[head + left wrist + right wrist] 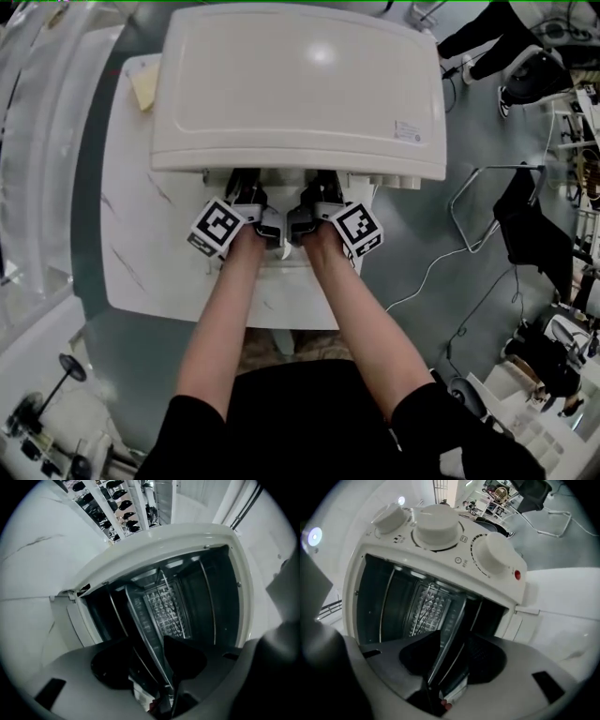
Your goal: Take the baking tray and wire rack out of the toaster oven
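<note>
A white toaster oven (300, 84) stands on the white table (141, 244), and both grippers reach into its open front. Both gripper views are rolled, so the dark baking tray (140, 620) (452, 620) appears edge-on as a steep band. A thin bright wire runs along its front rim. The left gripper (247, 192) (147, 660) is open, with the tray's rim between its dark pads (110, 667) and a gap showing. The right gripper (322, 192) (452, 660) is also open, its pads (487, 660) either side of the same rim. An embossed metal back wall (426, 606) shines inside.
Three white knobs (436, 524) sit on the oven's control side. The lowered door (281, 258) lies under the wrists. A yellow note (143, 86) lies at the table's far left. Cables (441, 262), a black chair (534, 225) and clutter fill the floor on the right.
</note>
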Demonstrator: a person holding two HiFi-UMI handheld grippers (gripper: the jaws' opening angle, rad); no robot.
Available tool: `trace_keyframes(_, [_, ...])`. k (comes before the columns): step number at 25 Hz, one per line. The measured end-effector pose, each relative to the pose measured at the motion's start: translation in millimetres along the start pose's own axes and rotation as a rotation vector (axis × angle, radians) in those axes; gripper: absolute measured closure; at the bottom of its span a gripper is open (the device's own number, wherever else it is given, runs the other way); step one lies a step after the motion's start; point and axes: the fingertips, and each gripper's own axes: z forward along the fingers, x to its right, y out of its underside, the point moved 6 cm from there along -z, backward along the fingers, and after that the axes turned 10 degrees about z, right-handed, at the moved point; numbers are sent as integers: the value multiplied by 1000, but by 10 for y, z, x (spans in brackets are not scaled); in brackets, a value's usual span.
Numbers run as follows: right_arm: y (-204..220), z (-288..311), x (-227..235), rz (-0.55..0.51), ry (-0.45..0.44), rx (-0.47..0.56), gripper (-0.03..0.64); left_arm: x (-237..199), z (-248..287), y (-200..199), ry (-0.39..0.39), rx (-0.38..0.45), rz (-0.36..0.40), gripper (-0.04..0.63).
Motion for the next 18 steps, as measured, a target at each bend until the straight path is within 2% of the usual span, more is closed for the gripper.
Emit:
trace_keyframes(3, [-58, 121, 32, 15, -7, 11, 457, -80, 108, -33, 23, 38, -50, 399])
trace_keyframes(7, [-113, 246, 35, 23, -2, 6, 459, -85, 266, -85, 59, 46, -99, 399])
trace_keyframes(11, [-152, 313, 24, 9, 15, -9, 460, -145, 305, -92, -11, 43, -114, 402])
trace_keyframes(12, [-154, 318, 21, -2, 20, -13, 463, -158, 310, -86, -21, 42, -114, 411])
trace_keyframes(13, [-154, 323, 13, -14, 23, -18, 470, -164, 316, -85, -27, 42, -109, 449])
trace_keyframes(16, [-152, 331, 5, 6, 23, -22, 485, -144, 343, -105, -4, 55, -103, 475])
trace_keyframes(18, [-148, 315, 11, 25, 23, -26, 491, -158, 319, -94, 2, 72, -148, 485])
